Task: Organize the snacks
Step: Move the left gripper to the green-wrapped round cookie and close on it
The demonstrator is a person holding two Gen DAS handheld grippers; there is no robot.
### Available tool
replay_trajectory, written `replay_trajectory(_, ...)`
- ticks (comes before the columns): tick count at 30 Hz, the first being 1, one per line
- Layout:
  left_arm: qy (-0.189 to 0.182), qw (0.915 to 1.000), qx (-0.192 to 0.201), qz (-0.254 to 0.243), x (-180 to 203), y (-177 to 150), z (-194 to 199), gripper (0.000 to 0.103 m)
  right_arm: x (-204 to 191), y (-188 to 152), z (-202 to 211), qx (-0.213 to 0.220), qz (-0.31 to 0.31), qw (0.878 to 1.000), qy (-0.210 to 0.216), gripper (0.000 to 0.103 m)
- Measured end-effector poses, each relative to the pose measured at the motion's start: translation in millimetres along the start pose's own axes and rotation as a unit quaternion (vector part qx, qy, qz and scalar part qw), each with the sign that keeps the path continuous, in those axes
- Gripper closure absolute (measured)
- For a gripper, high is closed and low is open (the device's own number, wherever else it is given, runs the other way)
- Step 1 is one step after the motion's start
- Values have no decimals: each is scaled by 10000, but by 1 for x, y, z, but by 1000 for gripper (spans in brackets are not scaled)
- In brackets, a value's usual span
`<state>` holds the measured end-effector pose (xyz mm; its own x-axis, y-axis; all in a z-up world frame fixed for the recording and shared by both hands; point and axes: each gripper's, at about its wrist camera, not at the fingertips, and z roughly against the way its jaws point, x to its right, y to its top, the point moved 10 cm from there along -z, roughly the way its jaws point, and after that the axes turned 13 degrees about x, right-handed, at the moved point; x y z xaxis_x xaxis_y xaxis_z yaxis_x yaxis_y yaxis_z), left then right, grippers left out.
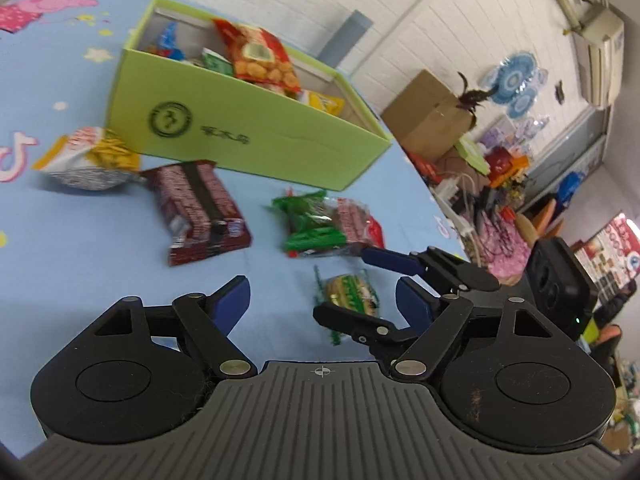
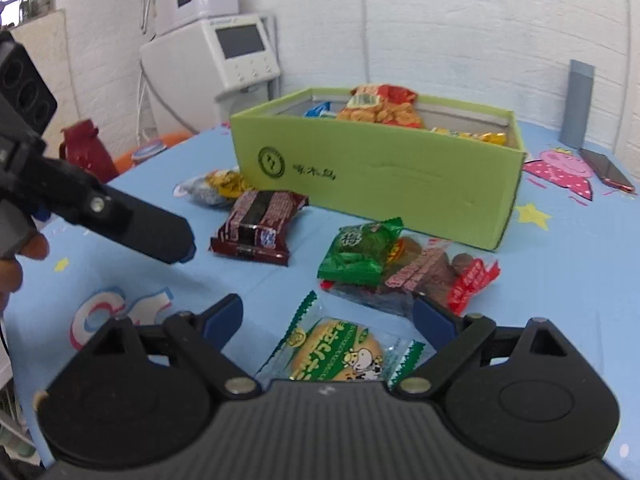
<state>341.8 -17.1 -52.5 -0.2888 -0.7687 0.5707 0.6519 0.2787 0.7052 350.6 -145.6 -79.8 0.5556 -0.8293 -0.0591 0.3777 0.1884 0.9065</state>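
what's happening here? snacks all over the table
A person with a handheld tool in each hand is sorting snack packs into the green box, which already holds several bags. The right tool is open and straddles the round biscuit pack, not yet closed on it. The left tool is open and empty, over the table. Still loose on the blue tablecloth: a brown wafer pack, a green plum pack, a red-edged clear pack and a yellow bag.

Bright even indoor light, soft shadows, fisheye bending at edges (dark corners), slight motion blur
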Motion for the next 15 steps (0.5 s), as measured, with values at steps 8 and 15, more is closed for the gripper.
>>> replay_trajectory(8, 86, 9999, 17, 105, -6, -6, 4, 30, -24, -33, 28, -236, -320, 9990, -184, 9)
replay_trajectory(15, -138, 9990, -415, 34, 18, -21, -28, 28, -24, -33, 35, -42, -529, 9960, -721, 9)
